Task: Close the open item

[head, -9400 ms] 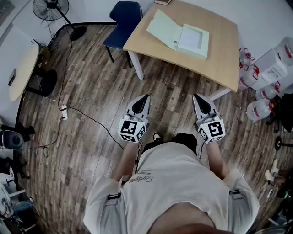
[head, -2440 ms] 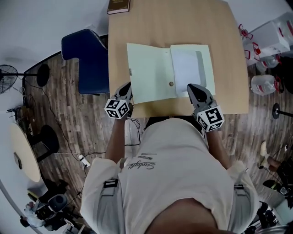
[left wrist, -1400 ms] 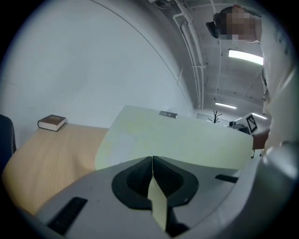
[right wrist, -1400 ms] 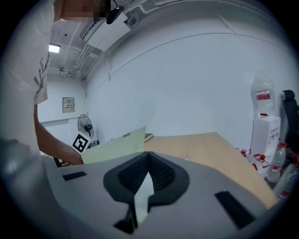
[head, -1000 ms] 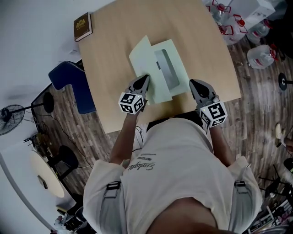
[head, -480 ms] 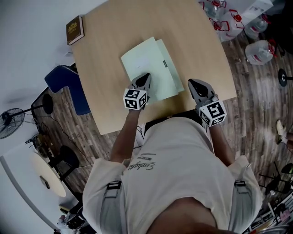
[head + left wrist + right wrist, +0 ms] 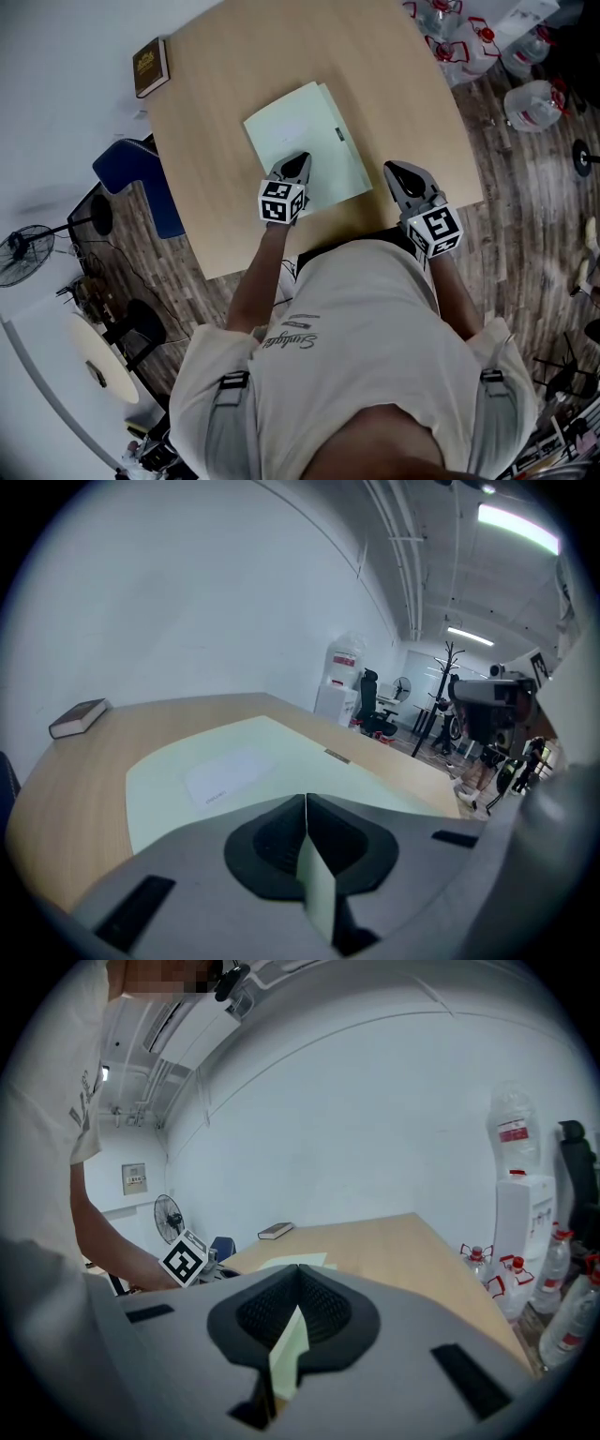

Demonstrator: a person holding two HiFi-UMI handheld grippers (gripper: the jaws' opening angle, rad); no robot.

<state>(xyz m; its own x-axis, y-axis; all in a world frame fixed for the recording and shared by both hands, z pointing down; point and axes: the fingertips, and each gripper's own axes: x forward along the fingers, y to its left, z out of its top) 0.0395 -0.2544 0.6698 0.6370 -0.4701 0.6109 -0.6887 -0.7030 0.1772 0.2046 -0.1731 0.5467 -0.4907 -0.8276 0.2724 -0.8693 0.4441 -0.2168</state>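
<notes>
Now | folder (image 7: 295, 131) lies shut, earlier open | left tool (image 7: 299, 160) closed, over it | right tool (image 7: 395, 172) closed, empty

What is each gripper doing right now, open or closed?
Left gripper: jaws closed, empty, over the green folder.
Right gripper: jaws closed, empty.

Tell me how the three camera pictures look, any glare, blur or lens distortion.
Head view: dim, bluish, even light, no glare; the wide lens bows the table edges; the folder is sharp. Left gripper view: strong fisheye with black corners; the ceiling light blows out at upper right. Right gripper view: same black-cornered fisheye; the white wall is evenly lit.
</notes>
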